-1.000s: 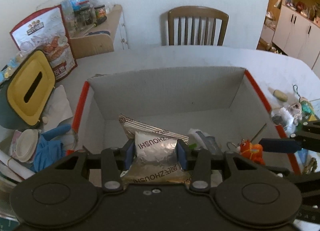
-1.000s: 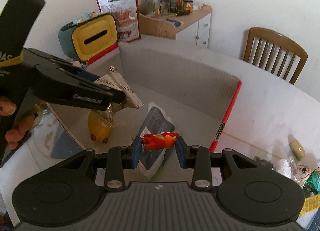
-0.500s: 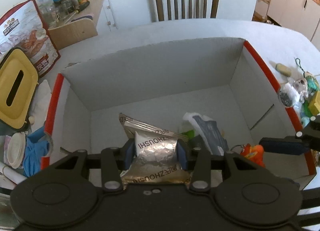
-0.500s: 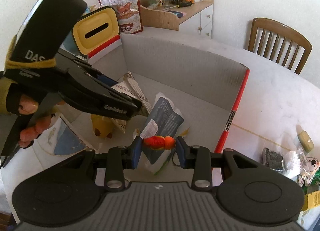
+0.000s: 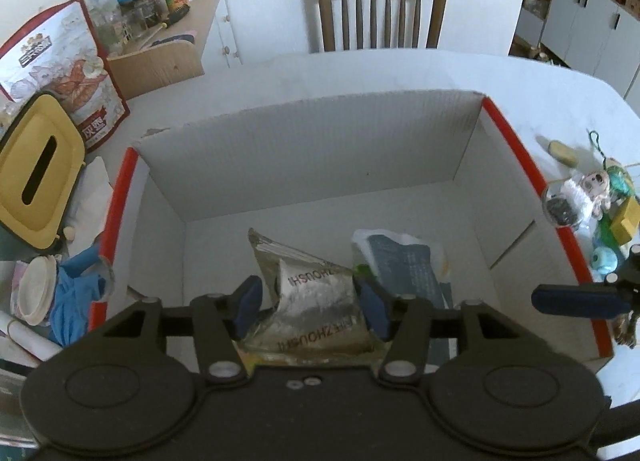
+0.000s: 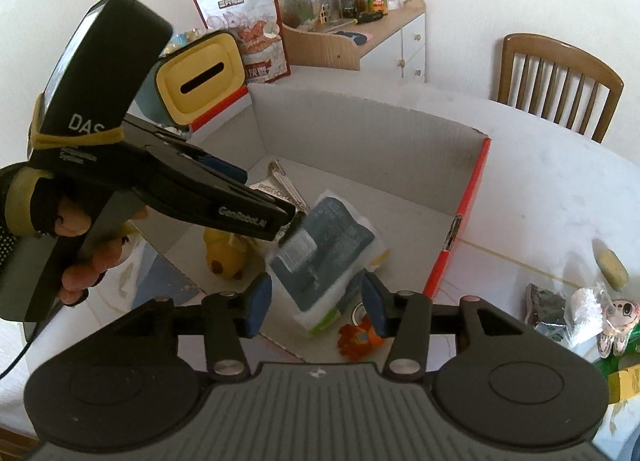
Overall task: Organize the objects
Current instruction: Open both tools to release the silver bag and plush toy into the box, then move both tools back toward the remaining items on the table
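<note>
Over the box (image 5: 308,129), the left gripper (image 5: 310,303) stands spread around a silver pouch (image 5: 316,301), neither pad clearly pressing it; the pouch runs lengthwise away from the fingers. The right gripper (image 6: 316,301), wide open and empty, hangs above an orange toy (image 6: 358,339) lying just below on the box floor. Loose trinkets (image 6: 576,311) wait farther right, nearest the right gripper.

Red-edged white box (image 5: 516,149), silver pouch (image 5: 316,301), orange toy (image 6: 358,339).
</note>
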Tool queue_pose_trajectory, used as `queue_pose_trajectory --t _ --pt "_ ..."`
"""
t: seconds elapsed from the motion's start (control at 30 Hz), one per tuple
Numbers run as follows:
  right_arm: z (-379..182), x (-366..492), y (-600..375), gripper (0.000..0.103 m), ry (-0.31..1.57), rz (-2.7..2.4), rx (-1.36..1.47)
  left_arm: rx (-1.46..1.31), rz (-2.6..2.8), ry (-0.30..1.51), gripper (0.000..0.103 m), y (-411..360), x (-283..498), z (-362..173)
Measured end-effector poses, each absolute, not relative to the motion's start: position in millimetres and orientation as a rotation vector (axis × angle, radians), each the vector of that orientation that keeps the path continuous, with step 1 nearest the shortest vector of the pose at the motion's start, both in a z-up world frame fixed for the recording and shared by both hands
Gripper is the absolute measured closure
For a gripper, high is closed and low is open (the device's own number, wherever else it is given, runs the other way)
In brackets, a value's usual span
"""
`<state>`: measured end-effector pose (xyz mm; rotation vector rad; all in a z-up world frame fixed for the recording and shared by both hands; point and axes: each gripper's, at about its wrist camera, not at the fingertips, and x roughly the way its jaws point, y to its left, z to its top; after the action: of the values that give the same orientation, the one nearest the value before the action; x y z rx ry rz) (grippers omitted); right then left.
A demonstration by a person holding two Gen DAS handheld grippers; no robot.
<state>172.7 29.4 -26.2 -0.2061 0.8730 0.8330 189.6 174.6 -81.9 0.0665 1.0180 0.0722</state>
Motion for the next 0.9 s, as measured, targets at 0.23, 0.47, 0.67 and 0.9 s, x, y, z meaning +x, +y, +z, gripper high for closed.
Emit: queue_pose_trajectory --t 0.23,0.47,0.67,0.9 --pt "-11.5 162.5 17.0 0.053 0.843 0.835 -0.187 0.028 0.089 0.982 0.048 177.9 173.0 -68.0" --pt "8.8 150.7 -2.5 0.052 0.804 0.851 -0.152 -0.002 0.094 0.930 0.048 176.3 151.7 -48.7" --pt "28.6 136.9 -20.9 0.051 0.763 0.873 -0.121 -0.011 0.080 0.871 0.046 165.0 132.6 -29.7" --pt "46.3 122.0 -44.5 0.051 0.717 0.884 -0.105 -0.020 0.053 0.807 0.045 139.7 111.4 -8.8"
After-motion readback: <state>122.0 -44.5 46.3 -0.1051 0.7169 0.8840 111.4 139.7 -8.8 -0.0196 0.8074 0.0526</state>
